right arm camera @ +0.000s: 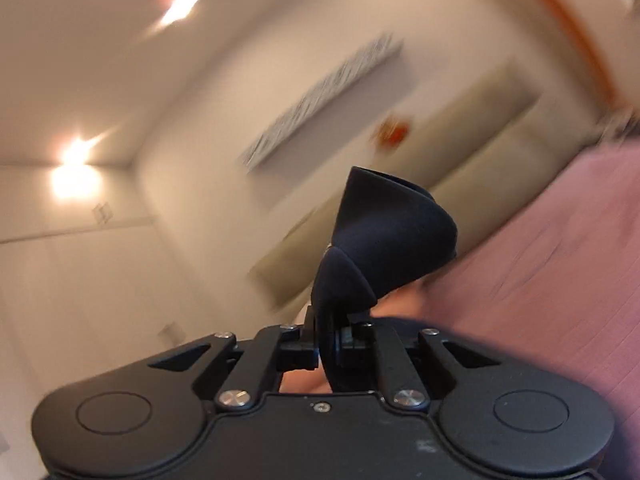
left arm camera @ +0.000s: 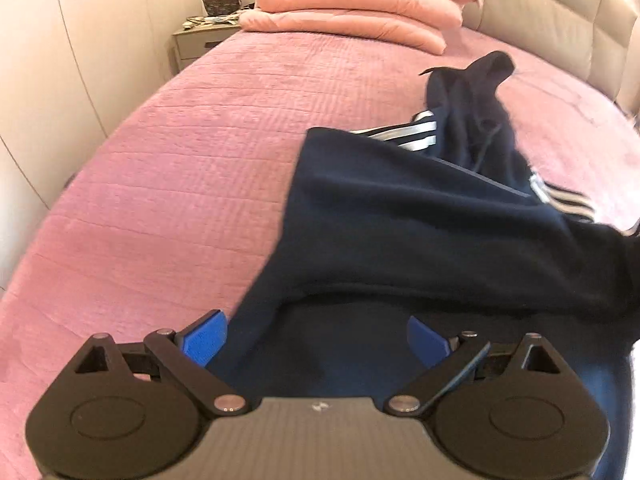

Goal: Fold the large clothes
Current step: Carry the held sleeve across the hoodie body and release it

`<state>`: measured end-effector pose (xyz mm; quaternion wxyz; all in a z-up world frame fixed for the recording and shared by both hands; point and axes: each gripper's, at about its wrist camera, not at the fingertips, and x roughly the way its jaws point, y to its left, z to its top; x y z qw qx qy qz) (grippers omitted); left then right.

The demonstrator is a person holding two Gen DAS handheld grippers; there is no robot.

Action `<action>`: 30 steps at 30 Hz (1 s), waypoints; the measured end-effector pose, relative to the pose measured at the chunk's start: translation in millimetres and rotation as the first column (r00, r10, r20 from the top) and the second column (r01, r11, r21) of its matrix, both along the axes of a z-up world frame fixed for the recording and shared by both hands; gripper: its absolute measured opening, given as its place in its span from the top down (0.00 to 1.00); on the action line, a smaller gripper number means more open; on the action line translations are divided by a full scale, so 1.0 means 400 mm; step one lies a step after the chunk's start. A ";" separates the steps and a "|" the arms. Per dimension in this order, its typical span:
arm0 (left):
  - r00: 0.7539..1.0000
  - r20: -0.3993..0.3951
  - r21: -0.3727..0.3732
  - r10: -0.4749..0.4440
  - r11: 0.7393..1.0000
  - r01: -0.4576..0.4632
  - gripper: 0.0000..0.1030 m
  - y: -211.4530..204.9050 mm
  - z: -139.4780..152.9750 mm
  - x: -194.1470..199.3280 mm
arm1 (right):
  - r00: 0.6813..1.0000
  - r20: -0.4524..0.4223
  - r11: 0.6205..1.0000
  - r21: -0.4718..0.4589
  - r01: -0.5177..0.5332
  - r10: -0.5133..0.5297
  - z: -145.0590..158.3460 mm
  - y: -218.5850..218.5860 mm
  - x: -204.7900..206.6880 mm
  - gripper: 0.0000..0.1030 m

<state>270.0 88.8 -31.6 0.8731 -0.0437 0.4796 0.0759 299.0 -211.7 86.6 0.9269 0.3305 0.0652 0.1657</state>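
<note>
I'm over a bed (left arm camera: 168, 168) with a pink quilted cover and a padded beige headboard (left arm camera: 540, 4). Folded pink bedding (left arm camera: 352, 12) is stacked at the head end, and a nightstand (left arm camera: 196, 40) with a dark basket (left arm camera: 221, 2) on it stands off the bed's left head corner.

The navy garment (left arm camera: 420, 216) with white stripes lies along the right half of the bed, running from the near edge toward the headboard, where a bunched end sticks up.

My left gripper (left arm camera: 316, 340) has its blue fingers (left arm camera: 204, 340) spread wide, with navy cloth filling the gap between them. I can't tell whether that cloth is gripped.

My right gripper (right arm camera: 334, 344) is pressed together, pinching a fold of the navy garment (right arm camera: 392, 236), which bulges up past the fingertips. Behind it the wall (right arm camera: 224, 92), ceiling lights (right arm camera: 76, 176) and the bed's pink edge (right arm camera: 560, 264) are smeared with motion blur.
</note>
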 end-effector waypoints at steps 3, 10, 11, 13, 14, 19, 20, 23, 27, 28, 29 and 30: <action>0.999 0.000 -0.020 -0.034 0.999 0.034 0.05 0.024 -0.005 -0.006 | 0.990 -0.085 0.990 -0.068 -0.122 0.116 -0.136 0.147 0.077 0.90; 0.997 -0.005 -0.120 -0.078 0.990 0.077 0.05 0.040 -0.033 -0.002 | 0.867 -0.383 0.905 -0.147 -0.399 0.320 -0.436 0.385 0.166 0.90; 0.997 -0.015 -0.119 -0.077 0.990 0.075 0.05 0.039 -0.039 0.001 | 0.842 -0.425 0.893 -0.149 -0.426 0.331 -0.462 0.401 0.177 0.88; 0.996 -0.032 -0.119 -0.078 0.990 0.074 0.05 0.037 -0.052 0.005 | 0.780 -0.521 0.872 -0.125 -0.472 0.348 -0.495 0.412 0.209 0.76; 0.996 -0.038 -0.117 -0.077 0.991 0.072 0.05 0.035 -0.055 0.006 | 0.745 -0.554 0.863 -0.091 -0.498 0.371 -0.496 0.417 0.213 0.53; 0.996 -0.050 -0.096 -0.080 0.993 0.075 0.05 0.025 -0.054 0.006 | 0.696 -0.534 0.833 0.026 -0.553 0.479 -0.420 0.388 0.200 0.20; 0.995 -0.048 -0.098 -0.082 0.992 0.077 0.05 0.023 -0.055 0.005 | 0.705 -0.519 0.838 0.041 -0.545 0.483 -0.395 0.388 0.196 0.19; 0.995 -0.039 -0.097 -0.095 0.991 0.091 0.05 0.016 -0.052 0.006 | 0.744 -0.446 0.849 0.075 -0.523 0.498 -0.329 0.329 0.199 0.04; 0.994 -0.036 -0.087 -0.100 0.991 0.097 0.05 0.009 -0.051 0.005 | 0.832 -0.354 0.899 0.063 -0.434 0.427 -0.286 0.279 0.193 0.01; 0.995 -0.036 -0.088 -0.096 0.992 0.092 0.05 0.011 -0.052 0.005 | 0.845 -0.361 0.914 0.051 -0.404 0.394 -0.295 0.266 0.193 0.01; 0.995 -0.037 -0.091 -0.090 0.992 0.087 0.05 0.015 -0.053 0.006 | 0.848 -0.378 0.922 0.037 -0.386 0.370 -0.300 0.257 0.212 0.01; 0.996 -0.038 -0.094 -0.084 0.992 0.081 0.05 0.018 -0.053 0.006 | 0.841 -0.415 0.926 0.008 -0.379 0.347 -0.310 0.261 0.227 0.01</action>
